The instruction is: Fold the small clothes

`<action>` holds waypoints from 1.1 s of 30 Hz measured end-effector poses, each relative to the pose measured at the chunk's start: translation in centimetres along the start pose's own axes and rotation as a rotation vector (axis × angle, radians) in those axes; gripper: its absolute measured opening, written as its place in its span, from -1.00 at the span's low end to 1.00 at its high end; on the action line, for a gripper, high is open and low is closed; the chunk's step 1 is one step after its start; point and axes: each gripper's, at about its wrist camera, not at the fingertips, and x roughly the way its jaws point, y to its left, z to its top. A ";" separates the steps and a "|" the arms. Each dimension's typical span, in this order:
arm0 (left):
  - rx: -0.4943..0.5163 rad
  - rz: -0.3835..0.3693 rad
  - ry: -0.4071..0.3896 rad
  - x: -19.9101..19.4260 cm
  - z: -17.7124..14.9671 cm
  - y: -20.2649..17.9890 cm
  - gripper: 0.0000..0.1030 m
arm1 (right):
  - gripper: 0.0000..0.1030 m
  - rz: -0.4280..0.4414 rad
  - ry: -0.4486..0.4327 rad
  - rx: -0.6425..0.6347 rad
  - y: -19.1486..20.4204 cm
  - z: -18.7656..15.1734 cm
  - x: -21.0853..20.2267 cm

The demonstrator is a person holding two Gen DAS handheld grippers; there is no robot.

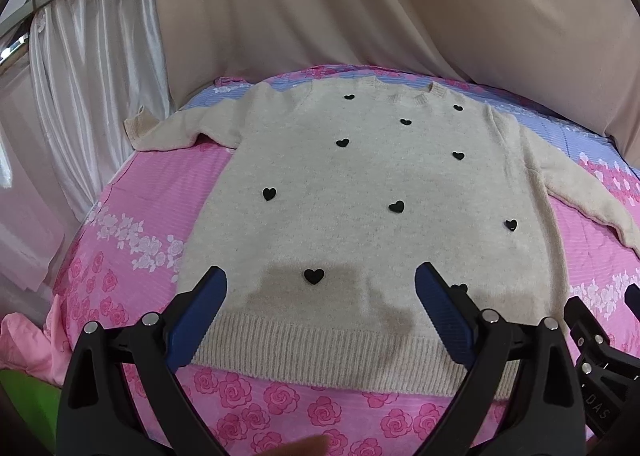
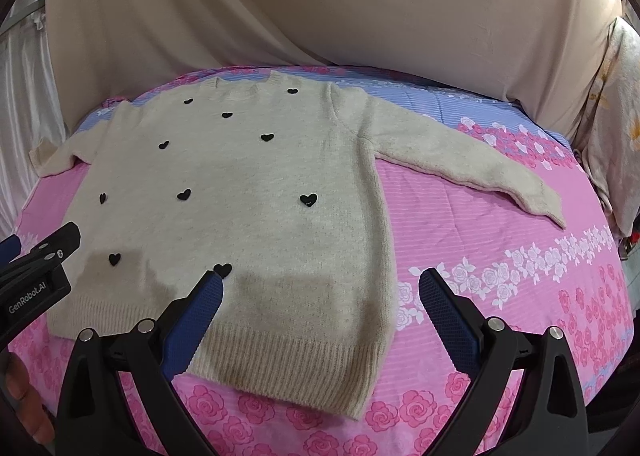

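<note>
A cream knit sweater (image 1: 352,183) with small black hearts lies flat, front up, on a pink rose-print bedsheet (image 1: 132,207). Its ribbed hem faces me and both sleeves are spread out. My left gripper (image 1: 320,276) is open and empty, hovering above the hem's middle. In the right wrist view the sweater (image 2: 240,183) lies left of centre, its right sleeve (image 2: 472,167) stretched toward the right. My right gripper (image 2: 320,280) is open and empty above the hem's right corner. The left gripper (image 2: 36,276) shows at the left edge there.
A beige sheet (image 1: 360,3) hangs behind the bed. White curtains (image 1: 80,95) hang at the left. A pillow (image 2: 616,115) leans at the far right. A pink cloth (image 1: 28,344) lies at the bed's left edge.
</note>
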 end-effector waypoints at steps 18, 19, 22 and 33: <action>0.016 -0.021 -0.002 -0.3 -0.2 -0.5 0.80 | 0.88 -0.006 -0.010 -0.001 -0.1 -0.2 -0.7; 0.016 -0.020 -0.001 -0.3 -0.2 -0.6 0.80 | 0.88 -0.006 -0.012 -0.001 -0.2 -0.2 -0.7; 0.014 -0.018 0.002 -0.4 -0.2 -0.6 0.80 | 0.88 -0.005 -0.011 -0.001 -0.2 -0.2 -0.8; 0.010 -0.016 0.010 -0.3 -0.7 -0.3 0.80 | 0.88 0.003 -0.007 -0.009 0.1 -0.2 -0.7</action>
